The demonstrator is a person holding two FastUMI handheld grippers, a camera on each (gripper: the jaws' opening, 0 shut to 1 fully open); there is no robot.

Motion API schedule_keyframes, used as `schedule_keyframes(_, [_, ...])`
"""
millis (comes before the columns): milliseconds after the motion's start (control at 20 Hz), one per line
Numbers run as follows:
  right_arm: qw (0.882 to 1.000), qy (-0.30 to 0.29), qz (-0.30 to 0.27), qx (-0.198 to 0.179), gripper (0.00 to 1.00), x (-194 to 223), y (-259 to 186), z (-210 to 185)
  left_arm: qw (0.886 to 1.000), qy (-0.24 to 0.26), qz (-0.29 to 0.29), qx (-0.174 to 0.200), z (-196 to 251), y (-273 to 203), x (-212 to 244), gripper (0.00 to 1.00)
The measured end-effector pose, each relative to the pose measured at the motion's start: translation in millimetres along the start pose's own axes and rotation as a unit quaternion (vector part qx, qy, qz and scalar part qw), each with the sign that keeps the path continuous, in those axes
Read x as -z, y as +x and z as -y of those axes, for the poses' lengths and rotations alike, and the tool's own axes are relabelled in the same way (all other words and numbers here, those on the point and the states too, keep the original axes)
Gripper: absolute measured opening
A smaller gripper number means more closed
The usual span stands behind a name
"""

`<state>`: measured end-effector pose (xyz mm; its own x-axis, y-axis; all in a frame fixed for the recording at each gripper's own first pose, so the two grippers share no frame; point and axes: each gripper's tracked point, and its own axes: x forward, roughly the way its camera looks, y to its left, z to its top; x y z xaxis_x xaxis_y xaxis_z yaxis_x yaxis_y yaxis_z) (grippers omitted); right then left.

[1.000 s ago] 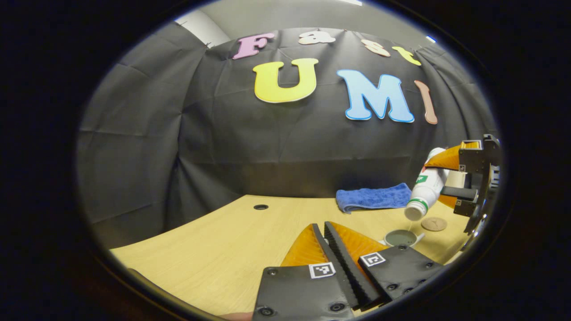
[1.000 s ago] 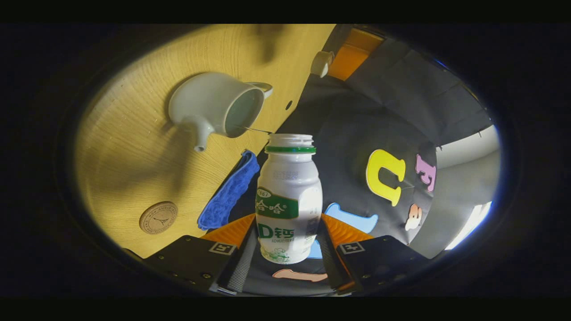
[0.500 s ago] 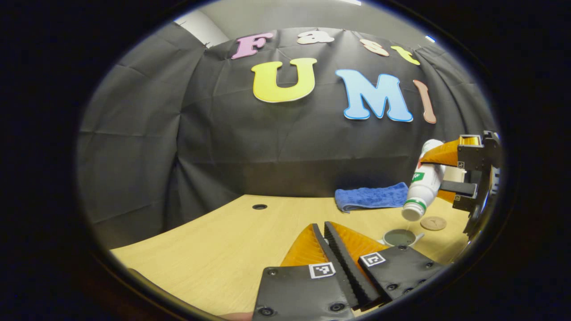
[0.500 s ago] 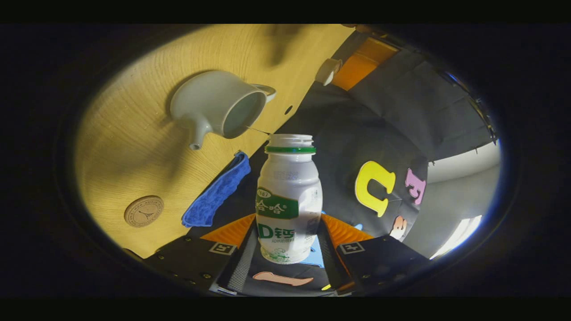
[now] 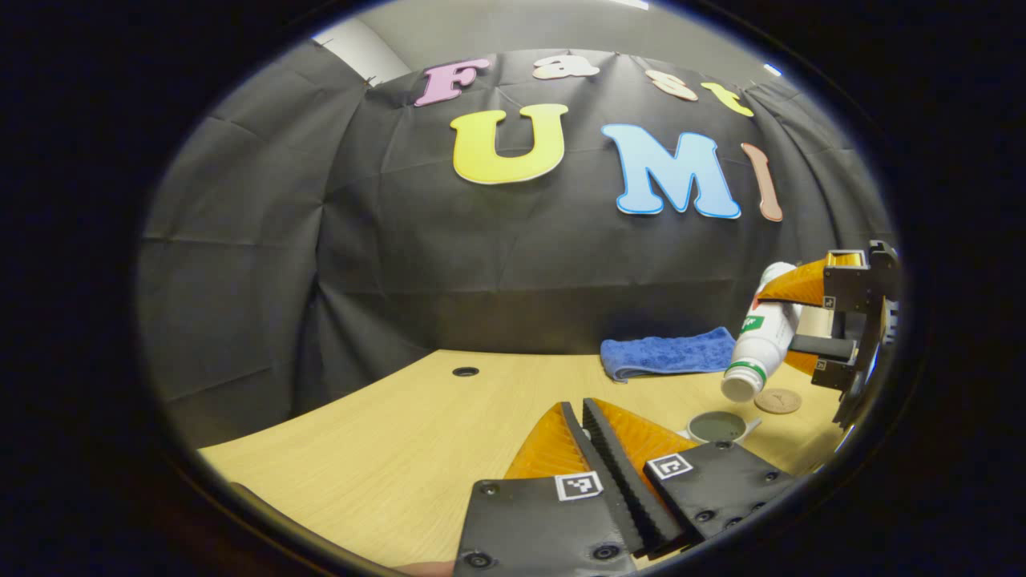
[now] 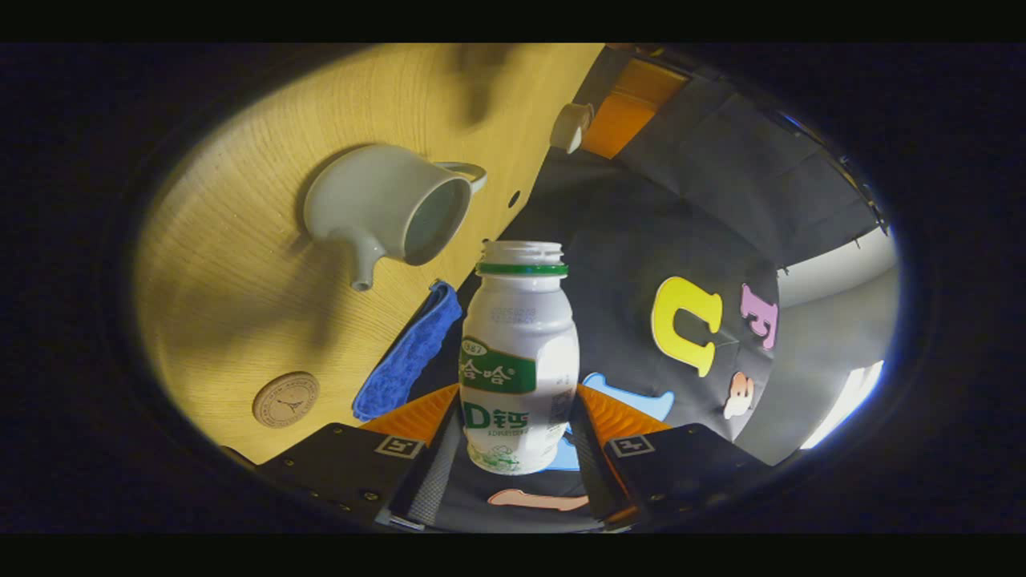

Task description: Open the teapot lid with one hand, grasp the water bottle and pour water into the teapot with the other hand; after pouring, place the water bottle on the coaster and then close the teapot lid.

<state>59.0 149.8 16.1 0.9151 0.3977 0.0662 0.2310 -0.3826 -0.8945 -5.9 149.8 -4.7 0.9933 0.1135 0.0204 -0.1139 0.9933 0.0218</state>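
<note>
A wooden table (image 5: pixel 385 449) fills the booth floor, with a blue cloth (image 5: pixel 669 353) at its far edge. On it stands the teapot (image 6: pixel 385 208), lid off, mouth open. The right gripper (image 6: pixel 517 449) is clenched on the bottle (image 6: pixel 519 361), both fingers pressing its sides, and holds it tipped with its neck just above the teapot's mouth. No stream is visible between them; the pour looks finished or nearly so. The coaster (image 6: pixel 286 398) lies bare beside the cloth.

The left gripper (image 5: pixel 589 433) hangs over the table with its jaws drawn together; the right gripper view shows the lid (image 6: pixel 567 127) at its fingertips, which the left gripper view itself hides.

Risks, as a judgement: righting the bottle too fast could splash water on the table; a slanted set-down could miss the small coaster; the lid could slip from so narrow a pinch.

The left gripper view alone shows the teapot's water surface.
</note>
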Motion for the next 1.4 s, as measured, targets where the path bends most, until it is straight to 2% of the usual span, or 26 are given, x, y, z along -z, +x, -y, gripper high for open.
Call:
schedule_keyframes(300, [0.993, 0.109, -0.024, -0.027, 0.69, 5.7, -5.4, -14.9, 1.000, -0.003, 0.003, 0.003, 2.0, 0.0, -2.4, 0.08])
schedule_keyframes(550, [0.972, 0.230, -0.048, -0.031, 0.69, 9.5, -12.2, -18.4, 1.000, 0.000, 0.004, 0.006, 4.5, -0.3, -2.3, 0.08])
schedule_keyframes(600, [0.964, 0.258, -0.057, -0.031, 0.71, 12.1, -14.5, -19.2, 1.000, 0.000, 0.004, 0.007, 5.4, -0.4, -2.2, 0.08])
schedule_keyframes(700, [0.947, 0.312, -0.075, -0.028, 0.69, 18.1, -18.1, -19.5, 1.000, 0.002, 0.004, 0.008, 6.7, 0.1, -2.1, 0.08])
schedule_keyframes(950, [0.898, 0.424, -0.117, -0.029, 0.69, 35.5, -25.2, -27.5, 1.000, 0.004, 0.005, 0.014, 11.2, -0.8, -2.8, 0.08])
schedule_keyframes(1250, [0.823, 0.544, -0.156, -0.045, 0.69, 50.5, -37.7, -49.1, 0.999, 0.006, 0.013, 0.032, 26.6, -2.1, -8.0, 0.08])
schedule_keyframes(1400, [0.798, 0.580, -0.161, -0.043, 0.69, 54.6, -48.8, -50.0, 0.999, 0.005, 0.014, 0.047, 42.8, -0.6, -12.2, 0.08])
